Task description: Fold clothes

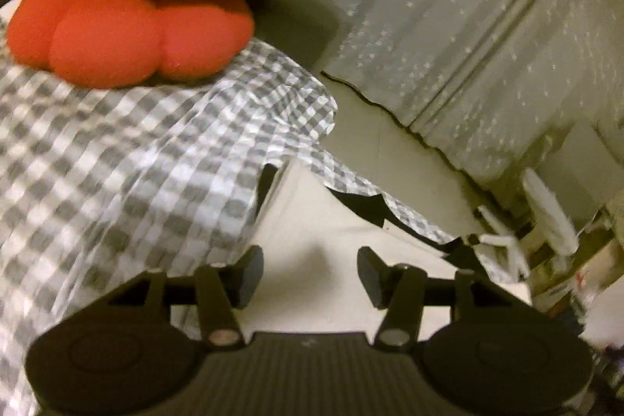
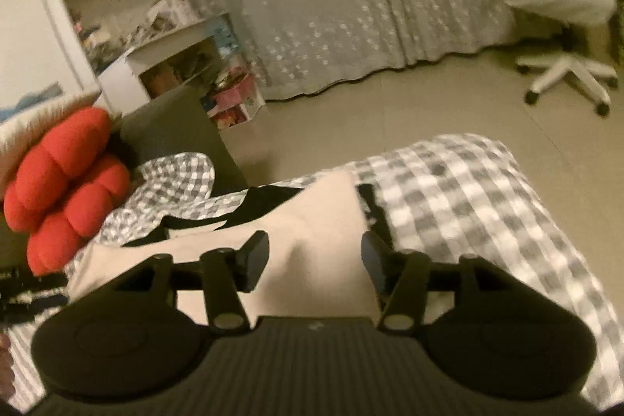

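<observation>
While both tongs gape (nothing held), cream garment (image 2: 312, 221) between right tongs (image 2: 315, 262), below left tongs (image 1: 310, 271).

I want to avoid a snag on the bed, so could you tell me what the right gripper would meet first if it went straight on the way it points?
Most likely the cream garment lying between the open jaws of the right gripper, on the checked bedsheet. Depth is unclear.

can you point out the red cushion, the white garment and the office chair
red cushion (image 1: 128, 6): left wrist view, on its lower lobes.
white garment (image 2: 312, 221): right wrist view, on the plain cloth between the open jaws.
office chair (image 2: 565, 73): right wrist view, on its white wheeled base.
</observation>
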The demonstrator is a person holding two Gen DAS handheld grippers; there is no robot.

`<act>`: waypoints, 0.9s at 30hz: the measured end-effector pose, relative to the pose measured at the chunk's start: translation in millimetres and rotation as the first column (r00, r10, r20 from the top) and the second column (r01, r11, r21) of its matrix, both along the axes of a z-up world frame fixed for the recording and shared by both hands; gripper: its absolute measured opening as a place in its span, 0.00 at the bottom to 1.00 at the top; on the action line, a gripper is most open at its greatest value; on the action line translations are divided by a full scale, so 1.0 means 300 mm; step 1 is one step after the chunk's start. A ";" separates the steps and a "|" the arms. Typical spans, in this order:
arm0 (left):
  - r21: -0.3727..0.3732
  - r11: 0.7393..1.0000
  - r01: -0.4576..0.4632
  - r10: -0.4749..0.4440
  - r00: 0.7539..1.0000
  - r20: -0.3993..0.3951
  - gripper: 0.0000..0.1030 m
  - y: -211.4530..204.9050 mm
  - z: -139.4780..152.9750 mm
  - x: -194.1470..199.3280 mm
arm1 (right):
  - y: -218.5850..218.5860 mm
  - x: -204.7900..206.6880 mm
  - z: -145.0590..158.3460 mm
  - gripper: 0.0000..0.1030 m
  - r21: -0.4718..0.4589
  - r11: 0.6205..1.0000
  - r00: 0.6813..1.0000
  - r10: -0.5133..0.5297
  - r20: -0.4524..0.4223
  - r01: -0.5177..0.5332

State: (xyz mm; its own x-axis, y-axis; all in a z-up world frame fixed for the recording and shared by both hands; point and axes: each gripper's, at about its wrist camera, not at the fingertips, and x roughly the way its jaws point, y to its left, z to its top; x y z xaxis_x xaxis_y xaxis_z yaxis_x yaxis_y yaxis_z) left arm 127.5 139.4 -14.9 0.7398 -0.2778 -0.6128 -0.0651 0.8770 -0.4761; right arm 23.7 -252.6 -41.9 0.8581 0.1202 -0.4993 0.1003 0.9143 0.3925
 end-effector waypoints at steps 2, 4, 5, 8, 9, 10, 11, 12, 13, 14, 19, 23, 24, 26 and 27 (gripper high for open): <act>0.011 1.000 -0.023 0.024 1.000 -0.004 0.60 0.014 -0.001 -0.022 | -0.022 -0.023 -0.012 0.57 0.043 0.999 1.000 -0.022 -0.007 0.022; 0.013 0.999 -0.029 0.029 1.000 -0.008 0.61 0.025 -0.016 -0.038 | -0.043 -0.038 -0.031 0.57 0.086 0.995 0.999 -0.039 -0.016 0.040; 0.009 1.000 -0.030 0.030 0.999 -0.012 0.61 0.030 -0.027 -0.044 | -0.052 -0.044 -0.043 0.57 0.107 0.993 0.999 -0.047 -0.020 0.049; -0.032 0.999 -0.020 0.019 0.999 -0.034 0.60 0.047 -0.078 -0.031 | -0.072 -0.043 -0.085 0.57 0.168 0.984 0.998 -0.044 -0.047 0.051; -0.049 0.999 -0.016 0.014 0.999 -0.045 0.59 0.050 -0.098 -0.025 | -0.076 -0.040 -0.098 0.57 0.186 0.981 0.998 -0.039 -0.054 0.049; -0.065 0.998 -0.010 0.006 0.998 -0.057 0.59 0.052 -0.119 -0.017 | -0.078 -0.034 -0.108 0.57 0.201 0.979 0.998 -0.034 -0.058 0.045; -0.080 0.997 -0.002 -0.003 0.998 -0.057 0.59 0.052 -0.134 -0.010 | -0.079 -0.028 -0.116 0.57 0.213 0.976 0.998 -0.029 -0.058 0.041; -0.087 0.996 0.005 -0.008 0.999 -0.045 0.58 0.050 -0.140 -0.004 | -0.076 -0.022 -0.120 0.57 0.221 0.975 0.998 -0.026 -0.050 0.037; -0.089 0.996 0.010 -0.013 0.999 -0.035 0.54 0.046 -0.143 0.002 | -0.072 -0.015 -0.123 0.57 0.231 0.972 0.999 -0.024 -0.040 0.032; -0.093 0.996 0.013 -0.015 1.000 -0.027 0.51 0.040 -0.146 0.009 | -0.067 -0.006 -0.128 0.58 0.242 0.970 0.999 -0.021 -0.033 0.028; -0.066 0.998 -0.004 0.005 1.000 0.018 0.48 -0.001 -0.167 0.032 | -0.014 0.030 -0.134 0.54 0.171 0.984 0.999 -0.053 0.002 0.052; -0.015 1.000 -0.018 0.018 0.998 0.053 0.37 -0.029 -0.171 0.031 | 0.007 0.048 -0.139 0.34 0.116 0.991 0.997 -0.072 0.011 0.070; -0.006 1.000 -0.020 0.020 0.998 0.058 0.35 -0.034 -0.166 0.029 | 0.003 0.046 -0.137 0.30 0.119 0.991 0.998 -0.069 0.013 0.067; 0.011 1.000 -0.025 0.024 0.997 0.067 0.31 -0.044 -0.155 0.025 | -0.006 0.041 -0.134 0.27 0.124 0.990 0.998 -0.064 0.017 0.061; 0.014 0.999 -0.029 0.028 0.997 0.069 0.30 -0.048 -0.146 0.021 | -0.008 0.038 -0.131 0.26 0.126 0.990 0.998 -0.062 0.019 0.059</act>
